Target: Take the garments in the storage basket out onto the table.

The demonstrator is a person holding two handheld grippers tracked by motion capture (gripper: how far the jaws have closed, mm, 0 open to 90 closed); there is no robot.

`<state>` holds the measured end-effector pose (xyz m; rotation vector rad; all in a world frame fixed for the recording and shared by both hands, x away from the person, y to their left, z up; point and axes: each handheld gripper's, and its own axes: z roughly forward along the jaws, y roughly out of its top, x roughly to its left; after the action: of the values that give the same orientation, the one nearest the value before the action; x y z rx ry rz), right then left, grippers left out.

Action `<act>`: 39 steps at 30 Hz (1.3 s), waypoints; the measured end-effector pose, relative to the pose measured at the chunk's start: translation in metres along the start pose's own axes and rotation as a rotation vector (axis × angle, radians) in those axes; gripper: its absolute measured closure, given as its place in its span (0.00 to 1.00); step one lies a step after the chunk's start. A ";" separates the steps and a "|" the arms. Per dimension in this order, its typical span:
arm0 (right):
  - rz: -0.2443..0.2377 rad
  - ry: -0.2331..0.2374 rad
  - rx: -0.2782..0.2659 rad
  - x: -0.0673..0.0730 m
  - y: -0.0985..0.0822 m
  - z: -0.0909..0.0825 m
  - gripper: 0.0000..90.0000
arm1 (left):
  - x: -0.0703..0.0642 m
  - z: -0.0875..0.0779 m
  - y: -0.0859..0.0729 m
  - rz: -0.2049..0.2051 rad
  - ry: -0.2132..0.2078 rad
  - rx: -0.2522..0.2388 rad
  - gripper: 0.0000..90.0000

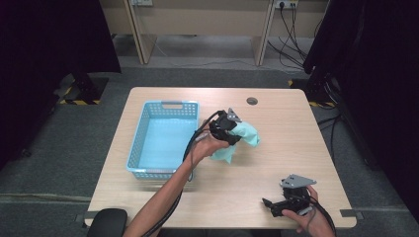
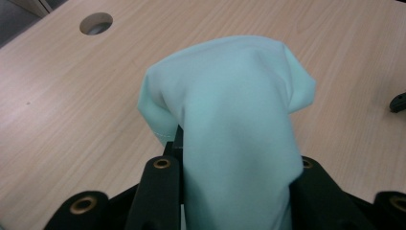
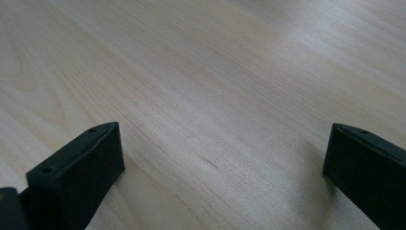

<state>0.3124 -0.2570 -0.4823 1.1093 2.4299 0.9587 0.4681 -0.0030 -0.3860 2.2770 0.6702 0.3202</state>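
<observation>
the high view looks down and forward from above the near edge of the wooden table (image 1: 276, 148), taking in its whole top and the floor beyond. the left gripper view rides low and close behind a mint cloth (image 2: 230, 120), facing across the tabletop toward a round cable hole (image 2: 96, 23), which the high view also shares (image 1: 252, 100). the right gripper view sits very near bare wood (image 3: 215, 86), looking along it.
</observation>
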 end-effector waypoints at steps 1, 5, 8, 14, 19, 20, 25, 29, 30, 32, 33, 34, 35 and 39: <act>0.001 0.000 0.000 0.000 0.000 0.000 0.00 | 0.000 0.003 0.000 -0.002 0.001 0.005 0.77; 0.001 0.000 0.000 0.000 0.000 0.000 0.00 | -0.001 0.013 0.000 0.008 0.020 0.036 0.76; -0.001 -0.001 -0.001 0.000 0.000 0.000 0.00 | -0.003 0.020 0.000 0.008 0.017 0.050 0.76; -0.001 -0.001 -0.001 0.000 0.000 0.000 0.00 | -0.006 0.032 0.000 0.016 0.031 0.084 0.75; 0.000 0.000 0.000 0.000 0.000 0.000 0.00 | -0.010 0.044 -0.002 0.045 0.052 0.134 0.74; 0.000 0.000 0.000 0.000 0.000 0.000 0.00 | -0.010 0.051 -0.004 0.043 0.056 0.154 0.74; -0.001 0.000 -0.002 0.000 0.000 0.000 0.00 | -0.010 0.062 -0.008 0.047 0.076 0.175 0.70; -0.002 0.001 -0.002 0.000 0.000 0.000 0.00 | -0.011 0.062 -0.009 0.039 0.079 0.173 0.58; -0.002 0.001 -0.002 0.000 0.000 0.000 0.00 | -0.011 0.062 -0.009 0.039 0.079 0.173 0.48; -0.003 0.001 -0.002 0.000 0.000 0.000 0.00 | -0.011 0.060 -0.008 0.036 0.084 0.155 0.48; -0.003 0.001 -0.002 0.000 0.000 0.000 0.00 | -0.011 0.060 -0.008 0.036 0.084 0.155 0.37; -0.003 0.001 -0.003 0.000 0.000 0.000 0.00 | -0.011 0.060 -0.008 0.036 0.084 0.155 0.37; -0.003 0.001 -0.003 0.000 0.000 0.000 0.00 | -0.012 0.057 -0.005 0.028 0.078 0.143 0.37; -0.003 0.001 -0.002 0.000 0.000 0.000 0.00 | -0.013 0.053 -0.002 0.005 0.063 0.124 0.23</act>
<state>0.3120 -0.2573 -0.4824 1.1049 2.4297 0.9606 0.4783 -0.0402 -0.4253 2.3946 0.7348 0.3626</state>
